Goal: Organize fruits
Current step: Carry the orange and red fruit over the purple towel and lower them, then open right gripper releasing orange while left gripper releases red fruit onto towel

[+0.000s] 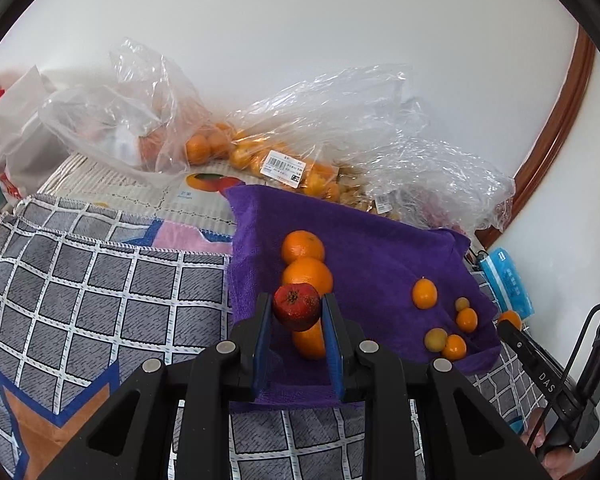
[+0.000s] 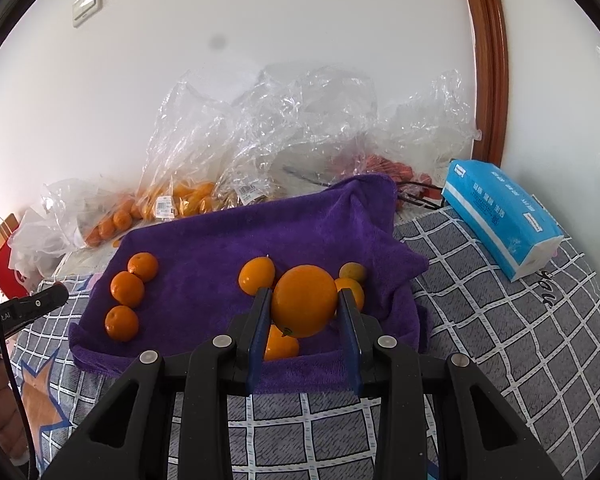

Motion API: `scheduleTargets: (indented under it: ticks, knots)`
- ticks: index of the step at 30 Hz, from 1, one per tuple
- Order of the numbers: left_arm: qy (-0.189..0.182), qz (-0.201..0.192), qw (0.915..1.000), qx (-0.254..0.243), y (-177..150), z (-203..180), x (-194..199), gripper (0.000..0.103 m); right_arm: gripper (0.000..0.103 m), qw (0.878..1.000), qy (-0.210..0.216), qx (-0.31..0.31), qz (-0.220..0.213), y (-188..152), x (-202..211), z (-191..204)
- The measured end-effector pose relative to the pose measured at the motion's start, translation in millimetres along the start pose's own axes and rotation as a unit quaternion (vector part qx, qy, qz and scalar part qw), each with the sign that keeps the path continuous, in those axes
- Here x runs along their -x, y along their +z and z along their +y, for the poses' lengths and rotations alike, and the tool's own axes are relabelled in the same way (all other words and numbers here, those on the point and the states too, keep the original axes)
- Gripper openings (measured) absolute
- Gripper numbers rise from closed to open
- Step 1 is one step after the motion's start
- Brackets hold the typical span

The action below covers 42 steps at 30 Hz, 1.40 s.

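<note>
Left hand-held gripper (image 1: 297, 308) clamps red fruit (image 1: 296, 306).

A plain white wall (image 2: 260, 40) with a switch plate (image 2: 86, 5) meets a brown wooden frame (image 2: 490, 60).

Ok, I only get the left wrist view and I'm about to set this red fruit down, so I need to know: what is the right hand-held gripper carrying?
Observer: The right hand-held gripper is shut on a large orange, which it holds above the purple towel.
Operator: Is anything lying under it?
Observer: Yes, a smaller orange lies on the towel just below the held one.
Operator: And the blue thing at my right edge?
Observer: That is a blue tissue pack, lying on the checked blanket to the right of the towel.
</note>
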<state>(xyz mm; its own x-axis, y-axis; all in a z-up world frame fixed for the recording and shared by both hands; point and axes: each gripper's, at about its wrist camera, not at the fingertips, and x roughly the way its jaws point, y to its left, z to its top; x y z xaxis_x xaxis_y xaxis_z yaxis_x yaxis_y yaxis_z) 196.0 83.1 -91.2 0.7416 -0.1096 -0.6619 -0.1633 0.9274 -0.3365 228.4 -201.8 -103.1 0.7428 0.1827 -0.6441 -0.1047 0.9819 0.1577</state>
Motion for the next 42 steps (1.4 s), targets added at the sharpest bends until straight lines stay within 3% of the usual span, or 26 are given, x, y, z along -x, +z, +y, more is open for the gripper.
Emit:
scheduleTargets:
  ticks: [4, 20, 42]
  knots:
    - [-0.02, 0.018, 0.9995, 0.014, -1.5, 3.0, -10.0, 0.023, 0.033, 1.0, -0.001, 0.0, 0.007, -2.5, -9.8, -3.5]
    - [-0.027, 0.04, 0.9988, -0.008, -1.5, -17.4, -42.7, 0.023, 0.033, 0.999, 0.011, 0.012, 0.044, -10.1, -43.6, -4.5]
    - [-0.002, 0.037, 0.9989, -0.029, -0.5, -28.6, -59.7, 0.023, 0.035, 0.999, 0.018, -0.001, 0.044, -11.8, -41.1, -10.3]
